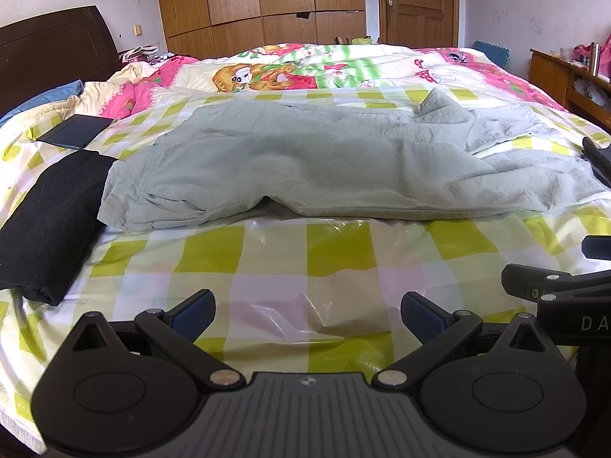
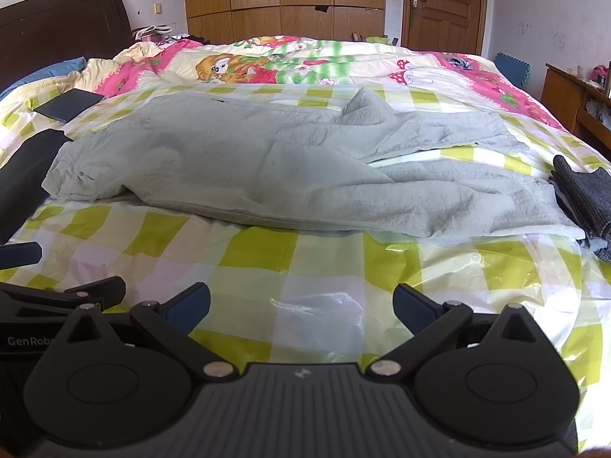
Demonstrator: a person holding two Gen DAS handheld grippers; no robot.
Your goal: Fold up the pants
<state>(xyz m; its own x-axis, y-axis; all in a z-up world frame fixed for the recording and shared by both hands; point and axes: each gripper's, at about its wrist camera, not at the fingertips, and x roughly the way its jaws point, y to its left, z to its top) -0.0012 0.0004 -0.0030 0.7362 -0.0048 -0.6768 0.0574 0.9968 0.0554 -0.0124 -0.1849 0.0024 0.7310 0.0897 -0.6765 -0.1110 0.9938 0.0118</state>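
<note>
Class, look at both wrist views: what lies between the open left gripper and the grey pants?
Only bare checked plastic sheet separates the left gripper from the grey pants; the left wrist view shows it.

You are in a home bedroom. A wide bed (image 1: 305, 259) fills most of both views, spread with a yellow-green checked sheet (image 2: 267, 252) and, farther back, a child's cartoon quilt (image 1: 290, 72) in pink and green. A dark wooden headboard (image 1: 53, 45) stands at the left, with a blue pillow (image 1: 49, 95) beside it. Behind the bed a wooden wardrobe (image 2: 282, 0) runs along the wall, next to a panelled wooden door (image 2: 443, 4) with a lever handle. On the right a low wooden cabinet (image 1: 557, 72) carries bottles and small household clutter.
</note>
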